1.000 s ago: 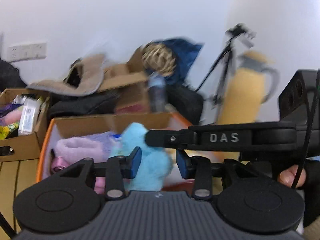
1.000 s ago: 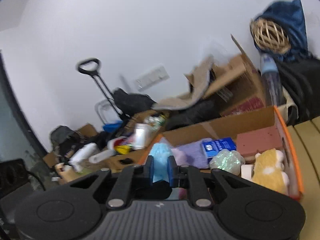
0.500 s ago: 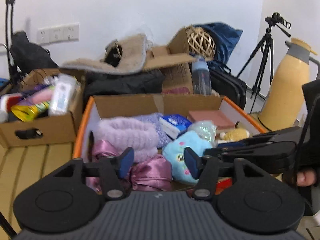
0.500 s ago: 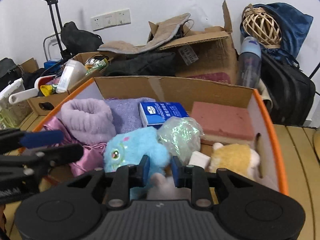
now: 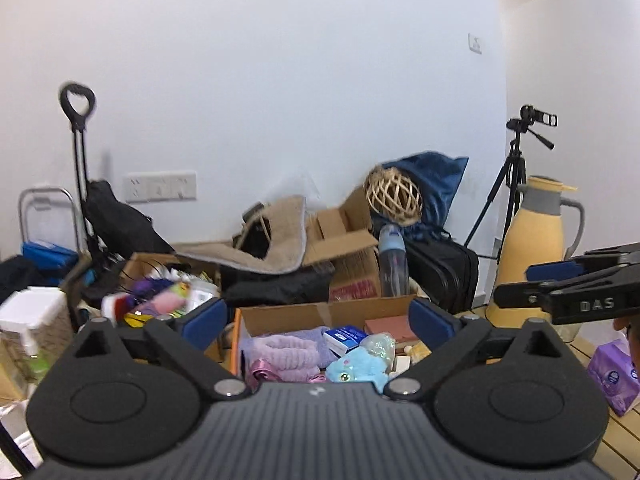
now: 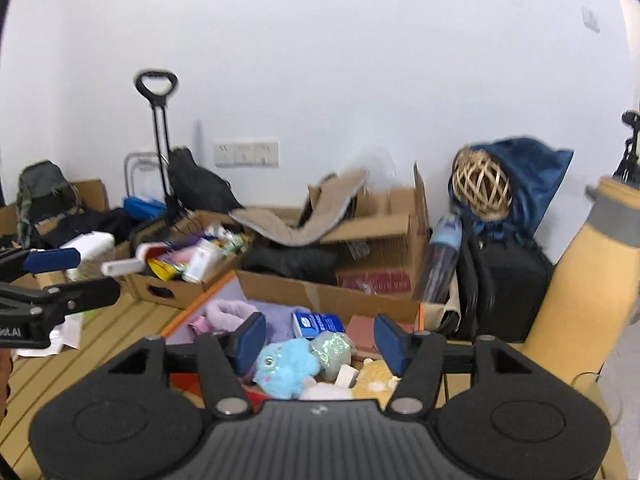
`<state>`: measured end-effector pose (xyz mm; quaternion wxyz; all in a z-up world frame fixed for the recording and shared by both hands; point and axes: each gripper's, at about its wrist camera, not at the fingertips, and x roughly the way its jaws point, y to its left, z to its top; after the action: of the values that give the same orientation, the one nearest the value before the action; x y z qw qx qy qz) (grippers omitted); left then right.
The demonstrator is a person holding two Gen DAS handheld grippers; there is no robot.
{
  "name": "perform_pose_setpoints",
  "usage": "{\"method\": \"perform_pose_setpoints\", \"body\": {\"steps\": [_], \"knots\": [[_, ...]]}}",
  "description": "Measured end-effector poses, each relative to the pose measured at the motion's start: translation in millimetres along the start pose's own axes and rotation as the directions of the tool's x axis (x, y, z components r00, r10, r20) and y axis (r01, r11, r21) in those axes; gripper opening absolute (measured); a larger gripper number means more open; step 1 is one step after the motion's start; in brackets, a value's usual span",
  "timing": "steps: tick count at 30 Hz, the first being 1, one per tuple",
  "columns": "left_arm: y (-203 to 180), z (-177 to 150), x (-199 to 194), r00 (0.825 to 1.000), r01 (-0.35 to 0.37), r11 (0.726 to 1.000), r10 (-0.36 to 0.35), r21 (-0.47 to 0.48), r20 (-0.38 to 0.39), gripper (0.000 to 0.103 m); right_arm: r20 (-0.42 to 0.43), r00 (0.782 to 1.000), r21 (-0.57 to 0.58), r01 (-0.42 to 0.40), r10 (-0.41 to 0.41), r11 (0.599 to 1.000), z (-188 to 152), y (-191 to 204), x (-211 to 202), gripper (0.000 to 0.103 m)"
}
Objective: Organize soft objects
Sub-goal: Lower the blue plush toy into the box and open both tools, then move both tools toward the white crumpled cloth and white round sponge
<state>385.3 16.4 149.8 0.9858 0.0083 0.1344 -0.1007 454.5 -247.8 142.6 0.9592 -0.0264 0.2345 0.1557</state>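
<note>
While both grippers' fingers have just spread empty, the fluffy blue plush toy (image 6: 289, 364) lies in the cardboard box (image 6: 320, 294).

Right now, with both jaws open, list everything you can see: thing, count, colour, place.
Orange-edged cardboard box: one, centre.
Plush toy: one, light blue, in that box.
Fuzzy item: one, lilac, box's left.
Tissue pack: one, blue, box's back.
Glittery pouch: one, pale green, beside the plush.
Yellow plush: one, box's right front.
Clutter box: one, brown, left.
Wicker ball: one, tan, on the blue bag.
Water bottle: one, clear.
Thermos jug: one, yellow, right.
Tripod: one, black.
Left gripper: jaws open, empty.
Right gripper: jaws open, empty.
</note>
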Motion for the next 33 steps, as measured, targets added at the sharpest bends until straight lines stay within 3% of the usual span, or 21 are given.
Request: {"method": "perform_pose_setpoints", "body": {"steps": [4, 9, 12, 17, 25, 33], "knots": [[-6.1, -30.8, -44.7, 0.997, -0.068, 0.997, 0.068, -0.021, 0.026, 0.103, 0.087, 0.996, -0.043, 0.025, -0.021, 0.999, -22.5, 14.4, -54.9, 0.075], [-14.4, -92.1, -116.6, 0.994, -0.111, 0.992, 0.112, -0.063, 0.009, 0.103, 0.199, 0.98, -0.084, 0.015, 0.002, 0.996, -93.7, 40.9, -129.4, 0.087], [-20.9, -132.0, -163.4, 0.991, -0.129, 0.991, 0.131, -0.045, 0.039, 0.103, 0.204, 0.978, -0.123, -0.008, 0.033, 0.992, -136.3, 64.5, -160.8, 0.091], [-18.4, -180.5, -211.0, 0.987, -0.16, 0.986, 0.16, -0.043, -0.001, 0.103, 0.197, 0.98, -0.084, -0.007, 0.023, 0.996, -184.6, 95.5, -191.8, 0.095], [-14.3, -188.6, -227.0, 0.986, -0.167, 0.986, 0.167, -0.028, 0.001, 0.103, 0.185, 0.982, -0.031, -0.022, 0.027, 0.999, -223.3, 121.5, -213.9, 0.099], [-25.8, -188.2, -204.4, 0.99, -0.14, 0.99, 0.14, 0.012, -0.015, 0.103, 0.152, 0.987, 0.022, 0.041, -0.044, 0.999, -225.8, 96.8, -190.8, 0.1]]}}
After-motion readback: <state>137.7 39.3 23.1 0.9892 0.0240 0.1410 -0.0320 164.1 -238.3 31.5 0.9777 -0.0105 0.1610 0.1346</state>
